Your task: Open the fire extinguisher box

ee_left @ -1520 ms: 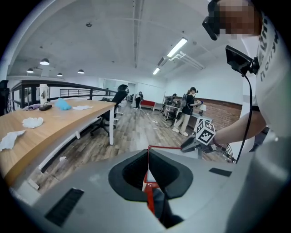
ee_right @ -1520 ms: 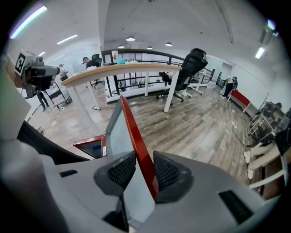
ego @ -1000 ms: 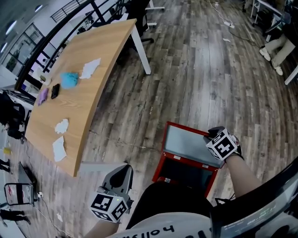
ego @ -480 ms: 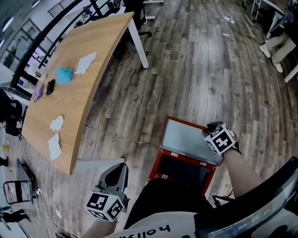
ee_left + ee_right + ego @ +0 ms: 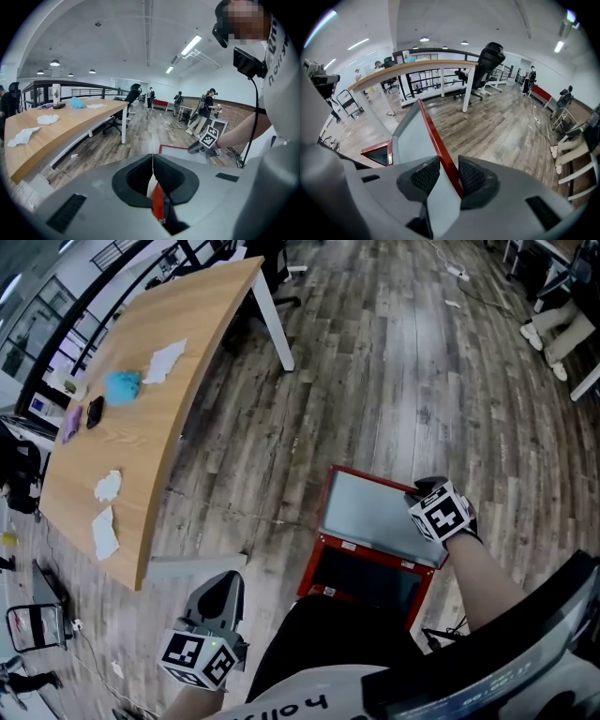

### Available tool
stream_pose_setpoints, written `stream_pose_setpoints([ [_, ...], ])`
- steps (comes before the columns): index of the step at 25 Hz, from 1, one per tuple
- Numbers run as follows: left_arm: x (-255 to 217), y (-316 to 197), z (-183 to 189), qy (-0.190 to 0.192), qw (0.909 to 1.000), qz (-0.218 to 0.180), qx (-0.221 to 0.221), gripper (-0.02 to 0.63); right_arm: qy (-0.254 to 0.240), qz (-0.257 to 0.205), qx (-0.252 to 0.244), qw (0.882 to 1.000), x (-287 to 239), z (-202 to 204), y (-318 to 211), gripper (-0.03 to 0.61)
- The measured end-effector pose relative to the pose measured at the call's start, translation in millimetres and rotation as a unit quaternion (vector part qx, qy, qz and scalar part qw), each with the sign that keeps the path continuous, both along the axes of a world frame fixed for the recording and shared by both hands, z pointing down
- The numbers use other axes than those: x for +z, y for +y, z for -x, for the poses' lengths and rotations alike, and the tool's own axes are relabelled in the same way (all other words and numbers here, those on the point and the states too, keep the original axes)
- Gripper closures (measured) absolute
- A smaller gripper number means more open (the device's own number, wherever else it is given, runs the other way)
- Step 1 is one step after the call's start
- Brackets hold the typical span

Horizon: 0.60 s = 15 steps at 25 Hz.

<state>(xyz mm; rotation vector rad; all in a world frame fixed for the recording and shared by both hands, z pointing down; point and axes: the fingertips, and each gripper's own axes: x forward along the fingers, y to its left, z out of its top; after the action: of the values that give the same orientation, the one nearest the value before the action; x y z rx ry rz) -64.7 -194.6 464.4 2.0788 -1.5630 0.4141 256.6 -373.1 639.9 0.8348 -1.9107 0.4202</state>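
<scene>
The red fire extinguisher box (image 5: 315, 570) lies on the wood floor just in front of me, with its dark inside showing. Its lid (image 5: 370, 515), a grey pane in a red frame, is swung up and away from the box. My right gripper (image 5: 418, 493) is shut on the lid's right edge. In the right gripper view the red frame (image 5: 432, 129) runs between the two black pads (image 5: 469, 177) of the right gripper (image 5: 443, 174). My left gripper (image 5: 223, 583) hangs at the lower left, away from the box, shut and empty. Its closed left gripper (image 5: 152, 161) points toward the lid (image 5: 177, 151).
A long curved wooden table (image 5: 178, 352) on white legs stands to the left, with paper scraps, a blue cloth (image 5: 122, 387) and a phone on it. Someone's feet (image 5: 542, 337) and desk legs are at the top right. Office chairs and several people stand farther off.
My right gripper has sunk slightly with the lid's edge still in its grip. The left gripper has stayed low at the left.
</scene>
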Motion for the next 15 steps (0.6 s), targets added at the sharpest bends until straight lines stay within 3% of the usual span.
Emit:
stream_pose_setpoints([
  [7, -1, 11, 17, -0.004, 0.9998, 0.004, -0.02, 0.606, 0.005, 0.008, 0.003, 1.0, -2, 2, 1, 0.454],
  [11, -4, 13, 19, -0.006, 0.9997, -0.001, -0.025, 0.606, 0.024, -0.008, -0.03, 0.999, -2, 4, 7, 0.454],
  [15, -7, 13, 21, -0.004, 0.9995, -0.009, -0.029, 0.606, 0.013, -0.009, -0.039, 0.999, -3, 8, 13, 0.414],
])
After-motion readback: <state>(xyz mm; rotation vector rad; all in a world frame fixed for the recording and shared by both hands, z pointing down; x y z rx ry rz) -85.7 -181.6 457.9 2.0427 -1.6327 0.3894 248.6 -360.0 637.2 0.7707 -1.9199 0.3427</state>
